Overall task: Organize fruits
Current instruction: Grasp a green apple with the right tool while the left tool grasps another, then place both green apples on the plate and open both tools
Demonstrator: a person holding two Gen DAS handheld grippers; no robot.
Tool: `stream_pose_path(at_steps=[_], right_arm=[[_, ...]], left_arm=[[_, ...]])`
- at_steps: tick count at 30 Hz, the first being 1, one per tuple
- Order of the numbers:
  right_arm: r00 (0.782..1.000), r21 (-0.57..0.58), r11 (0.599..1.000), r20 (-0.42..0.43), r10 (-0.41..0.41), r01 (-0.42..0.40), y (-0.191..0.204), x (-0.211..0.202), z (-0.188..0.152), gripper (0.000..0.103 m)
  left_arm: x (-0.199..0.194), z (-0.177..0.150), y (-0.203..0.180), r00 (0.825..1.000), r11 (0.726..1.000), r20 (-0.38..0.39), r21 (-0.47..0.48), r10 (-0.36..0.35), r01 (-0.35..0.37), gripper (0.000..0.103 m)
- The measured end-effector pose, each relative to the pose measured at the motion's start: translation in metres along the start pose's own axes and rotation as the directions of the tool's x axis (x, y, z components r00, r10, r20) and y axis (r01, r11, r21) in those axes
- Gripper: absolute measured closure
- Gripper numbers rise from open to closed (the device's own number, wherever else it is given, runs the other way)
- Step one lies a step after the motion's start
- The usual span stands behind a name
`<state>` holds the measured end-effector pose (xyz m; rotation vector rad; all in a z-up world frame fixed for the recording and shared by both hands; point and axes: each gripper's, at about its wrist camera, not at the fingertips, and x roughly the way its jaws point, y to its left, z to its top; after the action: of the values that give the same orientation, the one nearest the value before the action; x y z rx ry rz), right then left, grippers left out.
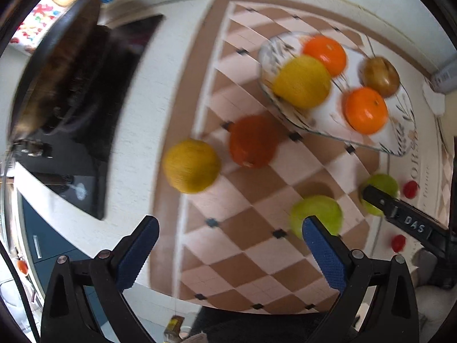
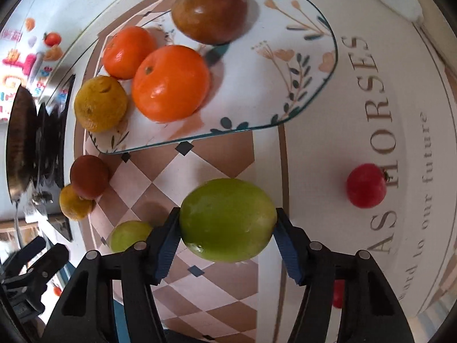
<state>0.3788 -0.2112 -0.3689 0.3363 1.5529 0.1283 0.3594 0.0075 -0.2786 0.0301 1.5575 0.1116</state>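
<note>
A flower-patterned plate (image 1: 400, 131) (image 2: 285, 65) holds two oranges (image 2: 170, 83) (image 2: 128, 51), a yellow fruit (image 2: 100, 103) and a brown fruit (image 2: 210, 11). My right gripper (image 2: 227, 223) is shut on a green apple (image 2: 227, 218), held just above the checkered mat; the apple also shows in the left wrist view (image 1: 381, 188). My left gripper (image 1: 230, 228) is open and empty above the mat. A second green apple (image 1: 317, 214) (image 2: 130, 235), a yellow fruit (image 1: 191, 170) and a dark red fruit (image 1: 252, 141) lie on the mat.
A black pan (image 1: 54, 68) sits on a dark hob (image 1: 100, 143) to the left. Small red fruits (image 2: 366, 185) (image 1: 410, 189) (image 1: 398, 243) lie on the white lettered part of the mat. The table's front edge (image 1: 200, 304) is close below my left gripper.
</note>
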Motion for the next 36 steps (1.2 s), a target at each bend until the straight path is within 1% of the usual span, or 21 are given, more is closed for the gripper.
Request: stream_pose_path(at_steps=[3, 6, 7, 9, 12, 14, 15, 16, 17, 18, 22, 25, 29, 33, 34, 36], right_arm=[[1.000, -0.026, 0.999, -0.014, -0.019, 0.018, -0.005, -0.002, -0.011, 0.038], [0.999, -0.029, 0.999, -0.022, -0.036, 0.036, -0.016, -0.009, -0.027, 0.038], [0.999, -0.027, 0.999, -0.025, -0.039, 0.038, -0.020, -0.010, -0.030, 0.038], [0.999, -0.006, 0.999, -0.035, -0.037, 0.037, -0.031, -0.011, -0.039, 0.038], [0.999, 0.015, 0.999, -0.034, -0.036, 0.036, -0.040, -0.012, -0.047, 0.038], [0.999, 0.020, 0.999, -0.028, -0.040, 0.040, -0.041, -0.013, -0.049, 0.038], [0.999, 0.022, 0.999, -0.028, -0.038, 0.038, -0.041, -0.013, -0.049, 0.038], [0.999, 0.025, 0.999, -0.029, -0.033, 0.034, -0.041, -0.012, -0.049, 0.038], [0.999, 0.024, 0.999, -0.030, -0.033, 0.033, -0.041, -0.011, -0.048, 0.038], [0.999, 0.022, 0.999, -0.027, -0.036, 0.037, -0.040, -0.011, -0.048, 0.038], [0.999, 0.016, 0.999, -0.029, -0.042, 0.042, -0.035, -0.010, -0.041, 0.038], [0.999, 0.022, 0.999, -0.025, -0.030, 0.030, -0.038, -0.014, -0.038, 0.038], [1.000, 0.036, 0.999, 0.011, 0.013, -0.014, -0.040, -0.033, -0.030, 0.038], [0.993, 0.063, 0.994, 0.088, 0.078, -0.084, -0.044, -0.062, -0.006, 0.038], [0.990, 0.070, 0.992, 0.101, 0.095, -0.102, -0.046, -0.067, 0.001, 0.038], [0.981, 0.090, 0.982, 0.120, 0.152, -0.163, -0.055, -0.075, 0.022, 0.038]], left_arm=[[0.011, 0.002, -0.015, 0.996, 0.998, -0.058, 0.010, -0.066, 0.066, 0.000], [0.026, 0.004, -0.031, 0.983, 0.990, -0.121, 0.003, -0.141, 0.142, 0.000], [0.030, 0.004, -0.036, 0.979, 0.988, -0.134, 0.007, -0.153, 0.156, 0.000], [0.039, 0.005, -0.049, 0.975, 0.985, -0.157, 0.035, -0.159, 0.166, 0.000], [0.050, 0.004, -0.069, 0.974, 0.982, -0.176, 0.098, -0.140, 0.159, 0.001], [0.055, 0.004, -0.079, 0.977, 0.981, -0.177, 0.131, -0.120, 0.145, 0.013], [0.058, 0.004, -0.084, 0.979, 0.979, -0.172, 0.149, -0.110, 0.136, 0.029], [0.059, 0.003, -0.087, 0.982, 0.979, -0.166, 0.167, -0.088, 0.116, 0.039], [0.060, 0.003, -0.089, 0.985, 0.979, -0.161, 0.182, -0.060, 0.089, 0.043], [0.059, 0.002, -0.091, 0.989, 0.977, -0.139, 0.198, -0.051, 0.079, 0.043], [0.056, 0.003, -0.091, 0.989, 0.976, -0.136, 0.202, -0.055, 0.082, 0.044], [0.044, 0.005, -0.087, 0.990, 0.977, -0.122, 0.191, -0.069, 0.092, 0.044], [0.006, 0.016, -0.089, 0.984, 0.970, -0.092, 0.172, -0.155, 0.169, 0.044], [-0.036, 0.041, -0.100, 0.972, 0.956, -0.043, 0.174, -0.232, 0.236, 0.044], [-0.042, 0.049, -0.103, 0.968, 0.953, -0.038, 0.170, -0.249, 0.252, 0.044], [-0.051, 0.065, -0.110, 0.961, 0.949, -0.029, 0.157, -0.274, 0.275, 0.044]])
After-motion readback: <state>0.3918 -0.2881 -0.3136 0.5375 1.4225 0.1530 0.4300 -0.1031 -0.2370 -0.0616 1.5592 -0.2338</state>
